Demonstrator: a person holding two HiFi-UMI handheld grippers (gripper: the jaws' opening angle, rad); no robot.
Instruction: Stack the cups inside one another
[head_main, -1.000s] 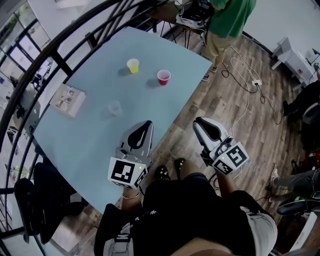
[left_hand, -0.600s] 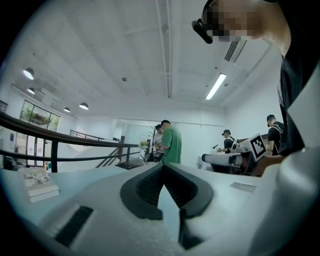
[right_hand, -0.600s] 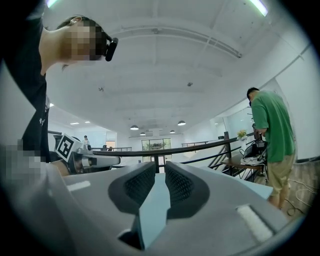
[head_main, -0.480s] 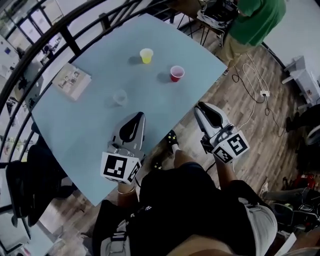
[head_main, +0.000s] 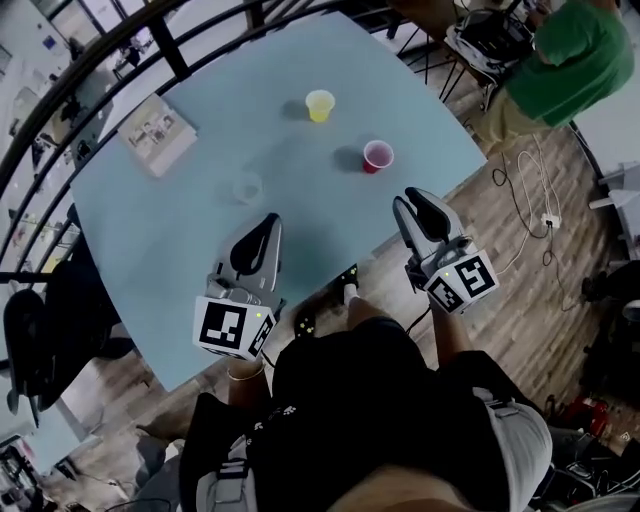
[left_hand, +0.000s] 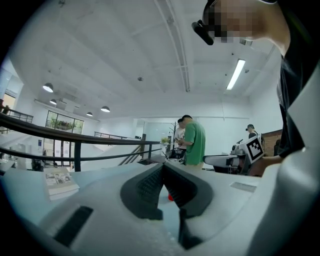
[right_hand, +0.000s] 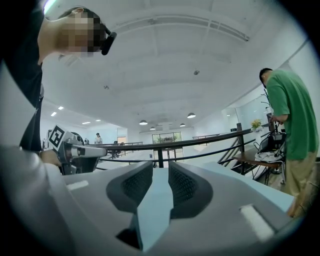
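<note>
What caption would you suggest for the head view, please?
Left hand-held gripper and right hand-held gripper hover by a table bearing separate yellow cup, red cup and clear cup.

You get no words or numbers to read here. The left cube (head_main: 232, 328) and the right cube (head_main: 462, 283) carry only black-and-white square patterns. The booklet (head_main: 158, 133) on the table (head_main: 400, 90) has print too small to read.

My left gripper (left_hand: 162, 169) hides all but a sliver of the red cup (left_hand: 170, 197); the clear cup (head_main: 247, 187) is faint, print on the booklet (head_main: 157, 133) too small to read.
</note>
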